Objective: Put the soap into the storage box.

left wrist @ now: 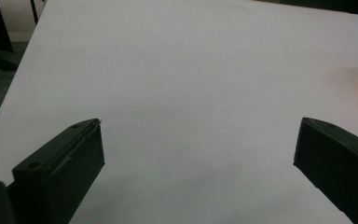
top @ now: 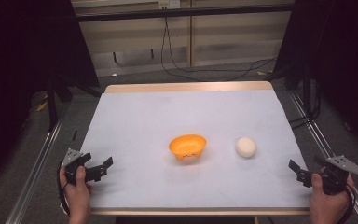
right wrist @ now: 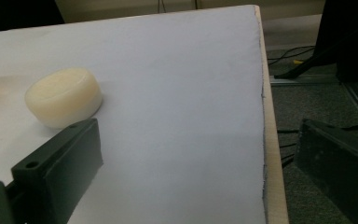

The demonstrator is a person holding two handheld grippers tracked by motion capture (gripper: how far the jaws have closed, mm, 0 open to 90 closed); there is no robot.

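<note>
— High view first: what's on the table (top: 135,121)?

— An orange bowl (top: 188,146) sits near the middle of the pale sheet, upright, with a cream-coloured round block (top: 246,147) lying just to its right, the two apart from each other.

— And the hands?

— Left hand (top: 77,189) is at the near left corner, holding the left gripper (top: 99,169) low over the sheet. Right hand (top: 328,198) is at the near right corner with the right gripper (top: 297,171), which points in toward the table from its edge.

— Are the grippers holding anything?

— No. In the left gripper view the left gripper (left wrist: 198,154) has its jaws spread wide with bare sheet between them. The right gripper view shows the right gripper (right wrist: 198,154) spread just as wide, one jaw over the sheet and the other out past the table's edge (right wrist: 272,186), above the floor.

— How close is the block to that gripper?

— The round block (right wrist: 63,97) lies near it, just beyond the jaw that's over the sheet, not between the jaws and not touched. The bowl is well apart from both grippers.
</note>
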